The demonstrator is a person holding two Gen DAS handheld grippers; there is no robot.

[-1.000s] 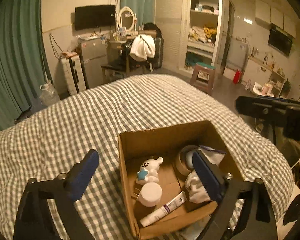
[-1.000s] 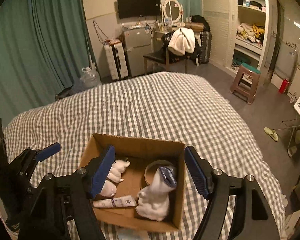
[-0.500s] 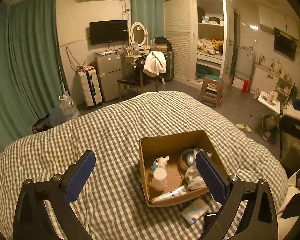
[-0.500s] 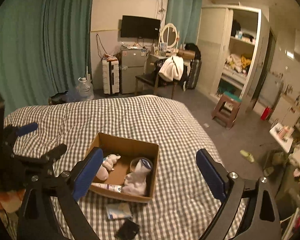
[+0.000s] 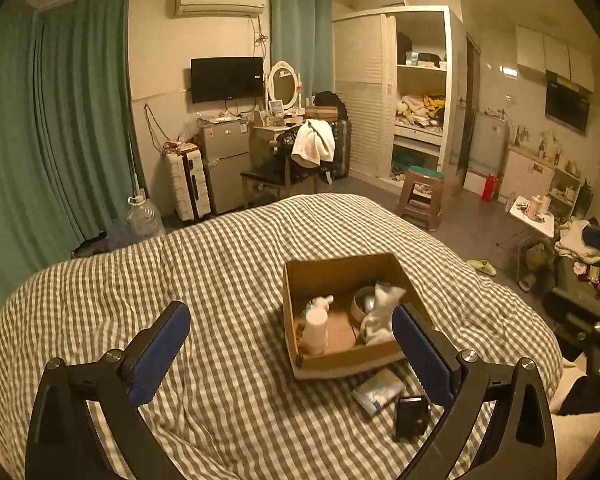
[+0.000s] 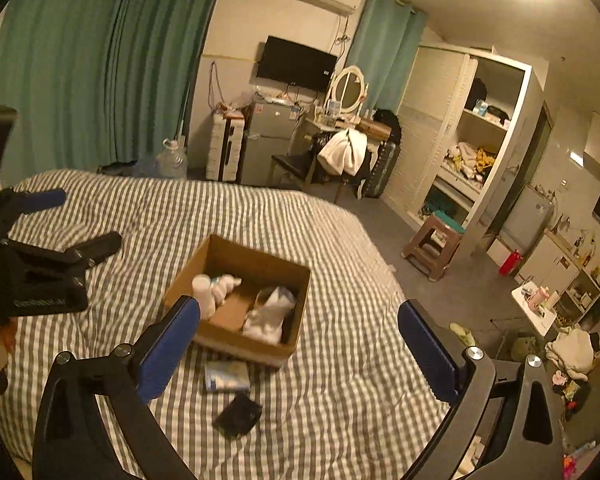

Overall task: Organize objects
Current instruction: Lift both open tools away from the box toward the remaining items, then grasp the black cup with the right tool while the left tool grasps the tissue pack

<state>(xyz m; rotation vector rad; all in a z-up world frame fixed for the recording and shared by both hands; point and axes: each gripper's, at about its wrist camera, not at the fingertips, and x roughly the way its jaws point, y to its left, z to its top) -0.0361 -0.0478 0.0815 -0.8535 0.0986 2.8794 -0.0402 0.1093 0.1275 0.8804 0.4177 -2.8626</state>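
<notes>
An open cardboard box (image 5: 342,270) sits on the checked bed; it also shows in the right wrist view (image 6: 256,258). Inside are a white bottle (image 5: 315,326), a white toy (image 6: 226,286), a tape roll (image 5: 363,299) and white socks (image 5: 380,312). A small pale packet (image 5: 378,390) and a black object (image 5: 411,416) lie on the bed in front of the box. My left gripper (image 5: 290,354) is open and empty, held high above the bed. My right gripper (image 6: 298,354) is open and empty, also high. The left gripper shows at the left of the right wrist view (image 6: 70,224).
The checked duvet (image 5: 204,280) covers the whole bed. Beyond it stand a fridge (image 5: 224,168), a suitcase (image 5: 188,186), a chair with white cloth (image 5: 300,160), a stool (image 5: 420,196), an open wardrobe (image 5: 416,92) and green curtains (image 5: 52,120).
Both grippers have risen and pulled back from the box, which now looks smaller and farther. The packet and black object in front of the box have come into view.
</notes>
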